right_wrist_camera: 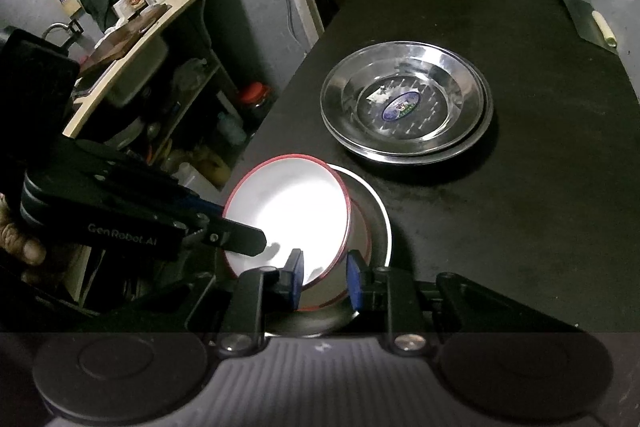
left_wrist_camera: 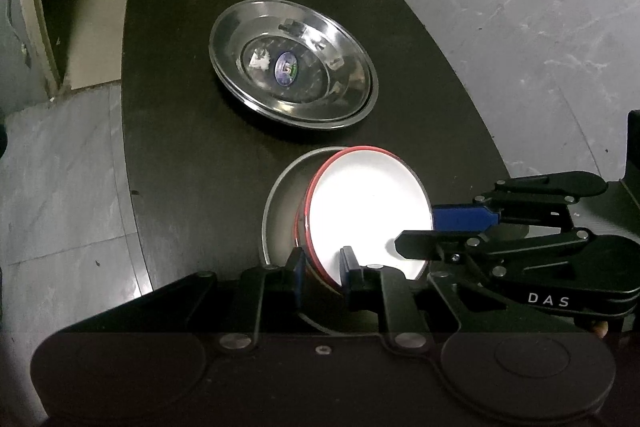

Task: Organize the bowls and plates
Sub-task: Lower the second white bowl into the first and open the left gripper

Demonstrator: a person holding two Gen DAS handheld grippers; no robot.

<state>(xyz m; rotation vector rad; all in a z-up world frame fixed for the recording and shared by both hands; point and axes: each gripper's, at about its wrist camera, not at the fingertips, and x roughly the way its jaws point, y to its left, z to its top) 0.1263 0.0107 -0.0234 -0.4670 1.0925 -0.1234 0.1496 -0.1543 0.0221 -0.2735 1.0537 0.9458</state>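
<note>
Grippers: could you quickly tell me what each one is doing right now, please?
Left gripper: shut on the rim of the red-rimmed bowl.
Right gripper: shut on the same bowl's rim, opposite side.

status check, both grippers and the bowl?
Left gripper shut on bowl rim. Right gripper shut on opposite rim. Bowl tilted over grey plate. Steel plates apart, nothing blocking.

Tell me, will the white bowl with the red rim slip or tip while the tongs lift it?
It probably could slip: the white bowl looks glossy, and the left tongs and right tongs each pinch only its thin rim. It already sits tilted over the grey plate, so it may swing. It looks stiff, likely enamel that chips if dropped.
</note>
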